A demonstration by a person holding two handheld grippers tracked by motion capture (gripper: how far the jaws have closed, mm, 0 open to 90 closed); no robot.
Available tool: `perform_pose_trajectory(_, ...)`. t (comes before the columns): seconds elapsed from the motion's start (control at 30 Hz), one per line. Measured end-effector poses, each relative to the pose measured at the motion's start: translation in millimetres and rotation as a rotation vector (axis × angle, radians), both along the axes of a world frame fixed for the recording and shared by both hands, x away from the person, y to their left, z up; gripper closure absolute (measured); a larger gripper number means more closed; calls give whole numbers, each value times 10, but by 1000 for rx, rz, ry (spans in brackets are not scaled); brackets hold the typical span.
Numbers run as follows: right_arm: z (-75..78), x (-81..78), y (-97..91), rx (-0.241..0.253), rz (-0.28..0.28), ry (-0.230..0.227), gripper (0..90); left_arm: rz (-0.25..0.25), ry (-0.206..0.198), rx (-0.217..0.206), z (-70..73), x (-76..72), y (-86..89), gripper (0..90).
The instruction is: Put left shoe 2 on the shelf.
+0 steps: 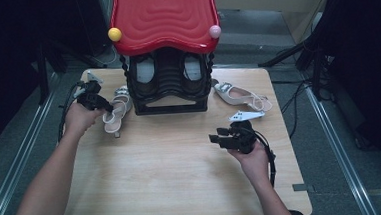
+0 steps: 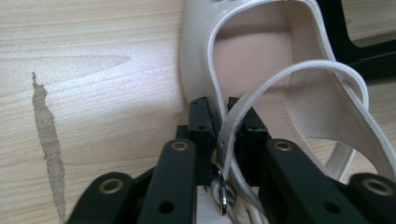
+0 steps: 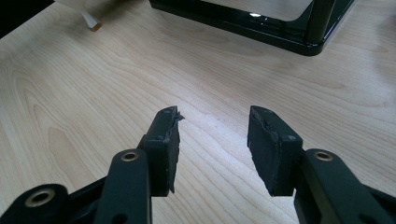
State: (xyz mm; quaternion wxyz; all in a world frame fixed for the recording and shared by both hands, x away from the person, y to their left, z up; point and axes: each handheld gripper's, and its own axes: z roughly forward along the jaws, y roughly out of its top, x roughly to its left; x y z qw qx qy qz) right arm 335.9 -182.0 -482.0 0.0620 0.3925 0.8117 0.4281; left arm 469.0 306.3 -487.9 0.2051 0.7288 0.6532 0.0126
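- The left gripper (image 2: 223, 122) had its fingers (image 2: 201, 122) pinched on the heel strap (image 2: 243, 109) of the cream shoe (image 1: 115, 112), which lay on the worktop (image 1: 171, 158) just left of the black rack (image 1: 168, 86).
- The right gripper (image 3: 214, 135) hung wide and empty over bare wood.
- The rack held pale shoes; another shoe (image 1: 240, 97) lay to its right.

a pale wood counter (image 1: 171, 158) with rounded corners carries a black rack (image 1: 169, 86) under a red wavy top at twelve o'clock. a white shoe (image 1: 116, 114) lies at ten o'clock, just beside the rack; another white shoe (image 1: 240, 97) lies at two o'clock. a worn streak (image 2: 46, 140) marks the wood near the first shoe.
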Motion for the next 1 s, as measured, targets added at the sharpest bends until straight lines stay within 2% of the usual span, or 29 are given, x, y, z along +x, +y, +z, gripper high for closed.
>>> perform_pose_trajectory(0.2, 1, 2, -2, 1, -4, 0, 546, 13, 7, -14, 7, 2, 27, 843)
perform_pose_trajectory(0.4, 4, 2, -15, 0, -7, -2, 545, 41, -23, -32, 73, -23, 100, 845)
perform_pose_trajectory(0.47, 5, -2, -16, -2, -7, -1, 546, 41, -22, -56, 102, -35, 154, 845)
perform_pose_trajectory(0.53, 4, -3, -17, -4, -8, -1, 546, 80, -40, -91, 120, -48, 171, 845)
perform_pose_trajectory(0.6, 5, -3, -18, -3, -9, -1, 545, 89, -58, -94, 145, -58, 200, 845)
perform_pose_trajectory(0.67, 6, -4, -17, -2, -9, -3, 545, 70, -54, -104, 176, -72, 250, 844)
perform_pose_trajectory(0.8, 3, -3, -14, -2, -9, -1, 545, 102, -79, -138, 234, -102, 308, 842)
perform_pose_trajectory(0.87, -1, -2, -9, -4, -8, -1, 546, 97, -78, -125, 276, -108, 331, 843)
perform_pose_trajectory(0.9, -1, -4, -7, -6, -8, 0, 546, 79, -73, -110, 308, -110, 352, 843)
perform_pose_trajectory(0.97, -1, -4, -6, -6, -6, -2, 546, 74, -76, -111, 371, -116, 377, 842)
perform_pose_trajectory(1.0, 0, -5, -7, -5, -7, -3, 544, 85, -80, -124, 400, -120, 383, 842)
